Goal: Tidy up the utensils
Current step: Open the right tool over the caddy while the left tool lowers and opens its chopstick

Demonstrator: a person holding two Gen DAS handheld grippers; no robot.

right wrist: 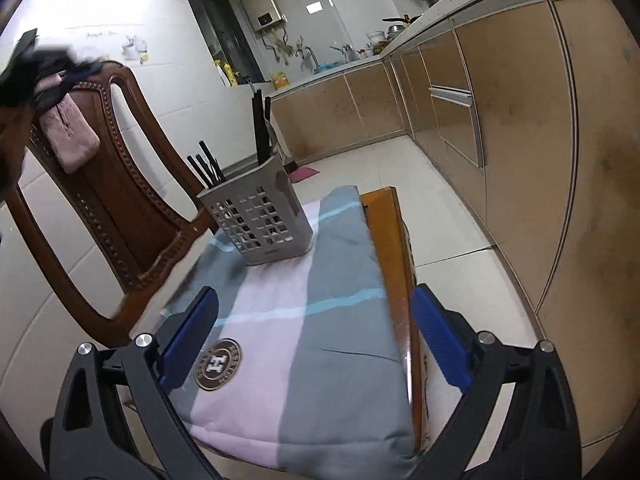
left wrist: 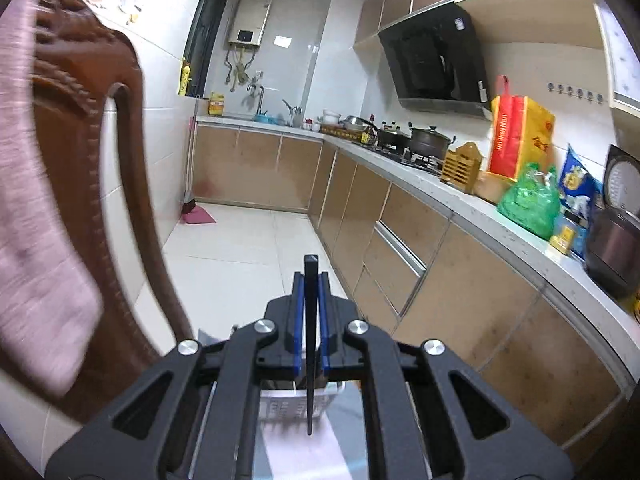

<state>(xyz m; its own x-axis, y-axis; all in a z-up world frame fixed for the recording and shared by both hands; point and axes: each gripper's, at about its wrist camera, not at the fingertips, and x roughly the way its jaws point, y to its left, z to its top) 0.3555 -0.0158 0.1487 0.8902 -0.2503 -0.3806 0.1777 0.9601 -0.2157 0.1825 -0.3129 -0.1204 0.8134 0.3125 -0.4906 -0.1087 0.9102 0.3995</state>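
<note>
My left gripper (left wrist: 311, 280) is shut on a black chopstick (left wrist: 310, 320) held upright, its lower tip hanging above the grey utensil holder (left wrist: 288, 404) seen below the jaws. In the right wrist view the grey perforated utensil holder (right wrist: 262, 216) stands on a pink and grey cloth (right wrist: 304, 344). Several black chopsticks (right wrist: 208, 166) lean in its left part, and more black utensils (right wrist: 262, 128) stand in its rear part. My right gripper (right wrist: 316, 340) is open and empty, low over the cloth in front of the holder.
A carved brown wooden chair (right wrist: 120, 184) with a pink towel (right wrist: 72, 136) on its back stands left of the table. The wooden table edge (right wrist: 394, 248) runs along the cloth's right side. Kitchen cabinets (right wrist: 520, 128) and a cluttered counter (left wrist: 500, 200) line the right.
</note>
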